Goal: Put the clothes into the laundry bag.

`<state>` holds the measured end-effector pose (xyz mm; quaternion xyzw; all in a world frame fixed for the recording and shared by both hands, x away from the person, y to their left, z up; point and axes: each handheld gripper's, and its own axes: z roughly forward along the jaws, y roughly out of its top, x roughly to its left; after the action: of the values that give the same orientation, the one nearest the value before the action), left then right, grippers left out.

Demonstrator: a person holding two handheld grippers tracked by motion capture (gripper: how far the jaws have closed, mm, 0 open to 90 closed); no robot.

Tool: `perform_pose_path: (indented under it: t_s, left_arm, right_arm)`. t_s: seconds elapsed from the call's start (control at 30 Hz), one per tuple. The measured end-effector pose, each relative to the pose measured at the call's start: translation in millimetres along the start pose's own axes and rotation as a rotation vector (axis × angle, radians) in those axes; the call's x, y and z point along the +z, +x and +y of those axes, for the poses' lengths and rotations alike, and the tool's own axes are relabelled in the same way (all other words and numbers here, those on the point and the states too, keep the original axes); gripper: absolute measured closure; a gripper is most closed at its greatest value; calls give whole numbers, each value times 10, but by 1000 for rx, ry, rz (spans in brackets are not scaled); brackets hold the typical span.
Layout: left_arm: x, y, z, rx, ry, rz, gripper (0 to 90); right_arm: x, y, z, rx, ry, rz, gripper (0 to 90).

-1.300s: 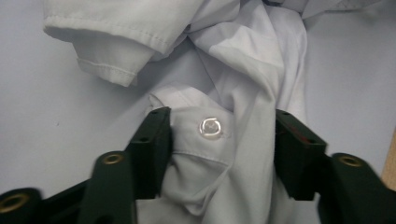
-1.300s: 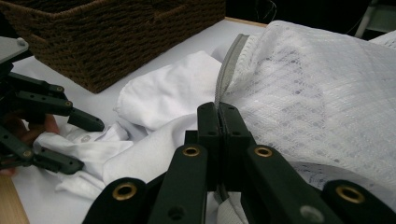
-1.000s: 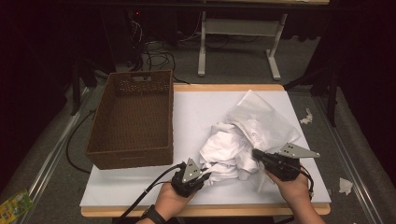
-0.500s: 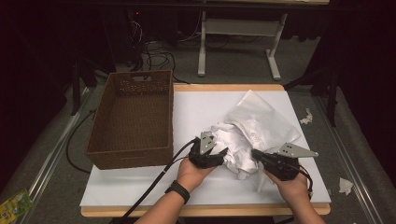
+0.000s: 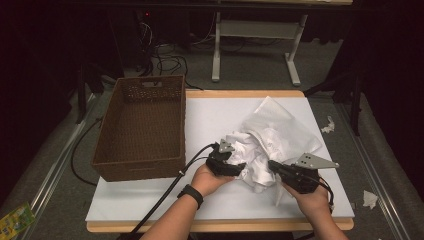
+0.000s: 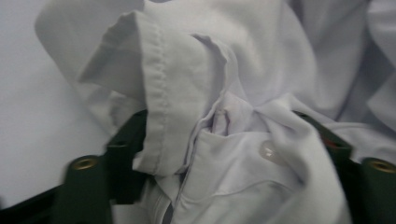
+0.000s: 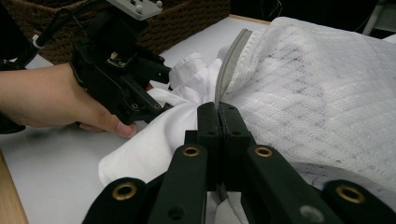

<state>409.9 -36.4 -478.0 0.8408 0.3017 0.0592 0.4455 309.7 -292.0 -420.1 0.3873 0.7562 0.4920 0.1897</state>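
On table [image 5: 150, 210], R gripper [image 7: 218, 116] fingers clamp mesh bag [image 7: 317, 93]; L gripper [image 5: 235, 167] fingers closing round shirt [image 6: 224, 93].

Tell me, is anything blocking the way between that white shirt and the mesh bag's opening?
Nothing visible does. The white shirt already lies against the mesh laundry bag; the right gripper pinches the bag's zipper edge, and the left gripper has shirt cloth between its jaws.

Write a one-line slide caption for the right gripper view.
Right gripper shut on mesh laundry bag's zipper edge; left gripper reaches into white shirt.
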Motion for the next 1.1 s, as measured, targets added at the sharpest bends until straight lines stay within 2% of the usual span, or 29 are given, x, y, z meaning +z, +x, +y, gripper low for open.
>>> perform_pose_path:
  t_s: [0.1, 0.13, 0.17, 0.2, 0.3, 0.4, 0.53, 0.57, 0.73, 0.83, 0.9, 1.0, 1.1]
  left_arm:
    - [-25, -42, -3, 12, 0, -9, 575]
    - [-38, -68, -11, 25, -8, 1, 600]
    - [-52, -79, -17, 29, -11, 7, 627]
    - [-62, -95, -30, 18, -26, 15, 639]
    - [-142, -130, -72, -3, -63, 41, 668]
    - [-283, -186, -119, 2, -86, 84, 675]
    - [-524, -236, -140, -24, -135, 138, 675]
    - [-601, -259, -136, -13, -142, 155, 675]
    - [-1024, -371, -33, 31, -207, 216, 674]
    - [-1211, -399, 27, 41, -238, 225, 674]
    - [-1261, -438, 54, 68, -240, 228, 674]
    - [-1199, -490, 78, 73, -232, 197, 674]
    - [-1029, -572, 116, 66, -234, 150, 673]
  right_arm:
    - [15, 13, 6, 4, 2, 0, 900]
    - [21, 14, 9, -5, 2, 1, 900]
    - [26, 30, 16, 6, 4, 2, 900]
    - [32, 33, 23, -2, 1, 2, 900]
    - [66, 83, 67, -5, -9, 12, 900]
    - [134, 148, 151, -23, -12, 22, 900]
    - [264, 253, 286, -67, -6, 36, 900]
    - [303, 279, 322, -87, -4, 39, 900]
    - [450, 376, 516, -117, -17, 52, 900]
    - [447, 419, 582, -110, -46, 68, 900]
    - [407, 421, 558, -106, -55, 79, 900]
    - [327, 390, 429, -86, -47, 83, 900]
    - [241, 335, 288, -56, -29, 74, 900]
